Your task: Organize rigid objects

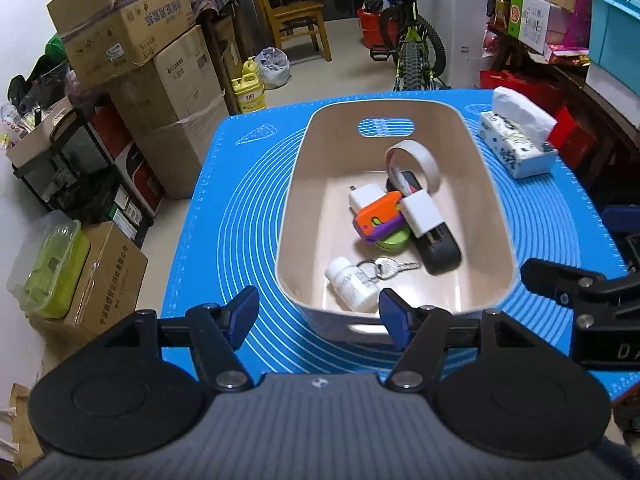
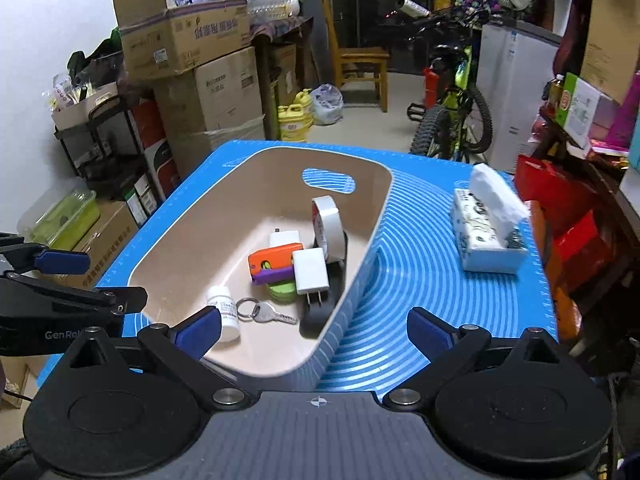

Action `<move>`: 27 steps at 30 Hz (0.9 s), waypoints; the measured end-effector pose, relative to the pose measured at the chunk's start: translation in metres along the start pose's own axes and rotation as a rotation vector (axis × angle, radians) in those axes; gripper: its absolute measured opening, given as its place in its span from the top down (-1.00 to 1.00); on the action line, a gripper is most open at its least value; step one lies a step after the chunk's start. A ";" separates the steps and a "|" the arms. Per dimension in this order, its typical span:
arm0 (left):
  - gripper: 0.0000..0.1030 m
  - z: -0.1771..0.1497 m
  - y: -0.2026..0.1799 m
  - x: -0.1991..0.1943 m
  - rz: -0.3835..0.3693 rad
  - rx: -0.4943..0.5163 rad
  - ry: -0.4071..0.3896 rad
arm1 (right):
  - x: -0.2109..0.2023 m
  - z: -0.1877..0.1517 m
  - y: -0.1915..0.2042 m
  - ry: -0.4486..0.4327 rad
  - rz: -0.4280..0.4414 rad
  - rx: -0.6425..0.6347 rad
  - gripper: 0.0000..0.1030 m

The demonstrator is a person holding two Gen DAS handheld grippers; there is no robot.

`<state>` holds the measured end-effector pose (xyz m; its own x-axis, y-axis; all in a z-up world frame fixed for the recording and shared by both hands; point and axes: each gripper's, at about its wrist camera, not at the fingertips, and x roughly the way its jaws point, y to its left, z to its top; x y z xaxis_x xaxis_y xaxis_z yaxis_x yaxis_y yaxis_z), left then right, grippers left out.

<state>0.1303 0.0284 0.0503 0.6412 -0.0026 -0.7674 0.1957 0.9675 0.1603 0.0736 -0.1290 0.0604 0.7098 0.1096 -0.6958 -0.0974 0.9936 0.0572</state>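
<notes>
Bin (image 1: 496, 216) on blue mat (image 1: 224, 216), both grippers empty.
Mat lies bare at 9 o'clock; tissue pack (image 1: 516, 140) at 2. Bin holds tape (image 1: 420, 160), case (image 1: 440, 252), charger (image 1: 420, 212), bottle (image 1: 352, 284), keys (image 1: 390, 268). Left gripper (image 1: 316, 312) and right gripper (image 2: 316, 330) gape apart.

The bin (image 1: 496, 216) stands open-topped on the counter (image 1: 224, 216); access from above is unobstructed. Its floor is crowded toward the right wall by the tape roll (image 1: 414, 166), chargers and dark case (image 1: 440, 252); the left half is bare. A tissue pack (image 2: 488, 232) occupies the counter's far right. Bare mat lies between the pack and the bin.
</notes>
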 end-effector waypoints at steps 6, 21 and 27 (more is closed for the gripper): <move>-0.31 -0.017 -0.010 -0.031 0.007 -0.017 -0.029 | -0.041 -0.024 0.001 -0.022 -0.027 -0.003 -0.92; -0.31 -0.072 -0.036 -0.084 -0.009 -0.036 -0.063 | -0.118 -0.097 -0.001 -0.098 -0.070 0.042 -0.92; -0.31 -0.093 -0.040 -0.091 0.023 -0.048 -0.081 | -0.126 -0.128 -0.004 -0.112 -0.084 0.075 -0.92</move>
<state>-0.0045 0.0138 0.0557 0.7033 0.0017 -0.7109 0.1452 0.9786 0.1460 -0.1045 -0.1507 0.0566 0.7869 0.0244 -0.6166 0.0146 0.9982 0.0582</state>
